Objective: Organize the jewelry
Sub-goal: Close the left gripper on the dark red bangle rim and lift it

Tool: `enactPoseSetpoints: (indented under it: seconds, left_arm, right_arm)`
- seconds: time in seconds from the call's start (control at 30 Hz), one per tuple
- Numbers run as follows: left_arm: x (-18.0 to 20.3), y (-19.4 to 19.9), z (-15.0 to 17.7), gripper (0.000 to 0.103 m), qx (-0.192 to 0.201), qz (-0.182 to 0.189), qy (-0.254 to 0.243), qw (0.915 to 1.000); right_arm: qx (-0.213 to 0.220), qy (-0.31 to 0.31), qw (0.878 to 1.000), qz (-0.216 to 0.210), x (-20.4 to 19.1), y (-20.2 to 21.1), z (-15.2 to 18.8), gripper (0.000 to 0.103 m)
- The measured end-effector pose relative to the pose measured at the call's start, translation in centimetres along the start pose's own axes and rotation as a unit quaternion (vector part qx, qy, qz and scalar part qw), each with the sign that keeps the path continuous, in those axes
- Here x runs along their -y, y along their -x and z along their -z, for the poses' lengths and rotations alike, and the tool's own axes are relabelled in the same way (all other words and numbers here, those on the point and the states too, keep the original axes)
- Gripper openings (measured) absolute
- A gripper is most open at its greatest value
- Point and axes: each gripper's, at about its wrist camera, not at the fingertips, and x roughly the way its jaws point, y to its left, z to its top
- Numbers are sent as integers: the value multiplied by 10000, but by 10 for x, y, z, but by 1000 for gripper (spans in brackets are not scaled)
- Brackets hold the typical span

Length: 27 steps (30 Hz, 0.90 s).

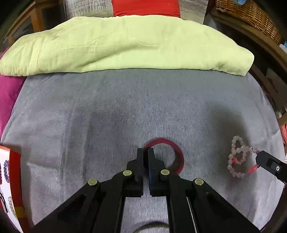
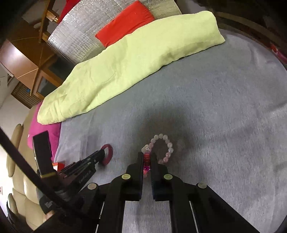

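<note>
A red cord-wrapped bangle [image 1: 181,157] lies on the grey cloth [image 1: 125,107]. My left gripper [image 1: 145,152] is shut on its near-left rim; the right wrist view shows the same grip, left gripper [image 2: 103,154] on the bangle [image 2: 108,152]. A pale pink bead bracelet [image 2: 169,145] with a red and magenta section lies further right. My right gripper [image 2: 147,156] is shut on that coloured section, the beads looping beyond the tips. In the left wrist view the bracelet [image 1: 230,162] sits at the right, with the right gripper [image 1: 258,159] pinching its end.
A folded pale green blanket [image 1: 125,44] lies across the far side of the cloth. A red and white box [image 1: 15,161] with several beaded pieces sits at the near left. A magenta cushion [image 1: 9,93] is at the left and a wicker basket [image 1: 251,16] at the far right.
</note>
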Motion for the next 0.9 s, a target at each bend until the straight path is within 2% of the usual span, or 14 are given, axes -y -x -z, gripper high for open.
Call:
enactPoseSetpoints:
  seconds: [0.07,0.27,0.53,0.73,0.9]
  left_arm:
    - [-4,15,7,4,154,-56,-69,9998]
    - [-16,57,29,4,432,166,-2,9989]
    - [-20,95,66,4,583,164,-153,9980]
    - [-28,116,84,4,695,237,99,9973]
    - [-29,131,95,4,810,195,114,9965]
  right_arm:
    - [93,-16,9999,-79,-3,10,-1,8]
    - [207,157,9995,-153,-22,31,6,8]
    - [19,211,9997,135,-25,27,45,8]
    - [42,527,9978,396,-36,34,63,8]
    - [86,808,9951,563,-50,41,76,8]
